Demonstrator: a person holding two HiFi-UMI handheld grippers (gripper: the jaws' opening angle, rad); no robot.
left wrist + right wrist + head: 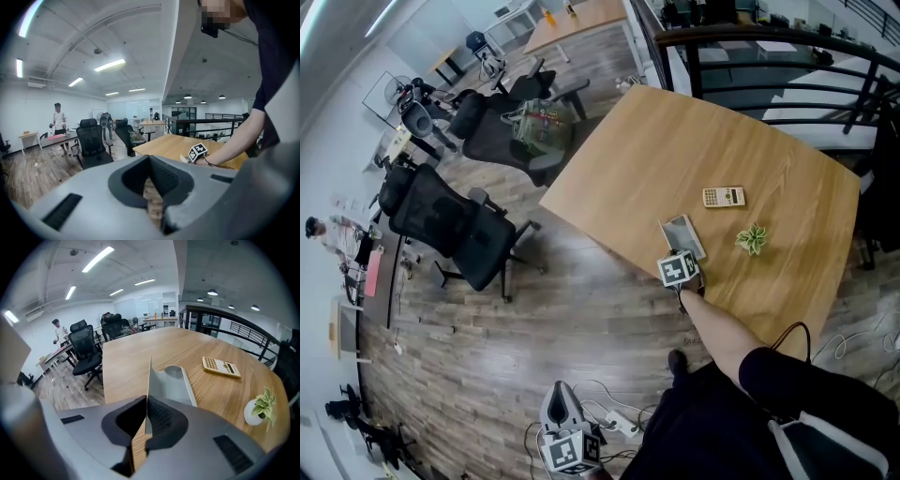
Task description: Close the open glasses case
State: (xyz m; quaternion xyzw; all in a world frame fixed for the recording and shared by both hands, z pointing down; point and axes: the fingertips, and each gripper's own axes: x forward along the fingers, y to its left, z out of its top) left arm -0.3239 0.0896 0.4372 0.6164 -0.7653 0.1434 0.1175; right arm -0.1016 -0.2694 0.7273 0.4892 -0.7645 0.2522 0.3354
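The grey glasses case (683,233) lies open near the wooden table's (675,141) near edge. In the right gripper view its tray (176,386) lies flat, and the thin lid (149,373) stands upright, seen edge-on. My right gripper (146,405) is shut on the lid's near edge, pinching it between both pads. In the head view the right gripper (678,256) sits at the case's near end under its marker cube. My left gripper (559,392) hangs low over the floor, away from the table. Its jaws (149,161) are shut with nothing between them.
A beige calculator (723,197) and a small potted plant (751,238) sit on the table beyond and right of the case. Black office chairs (455,225) stand left of the table. A dark railing (769,42) runs behind it. Cables (614,422) lie on the floor.
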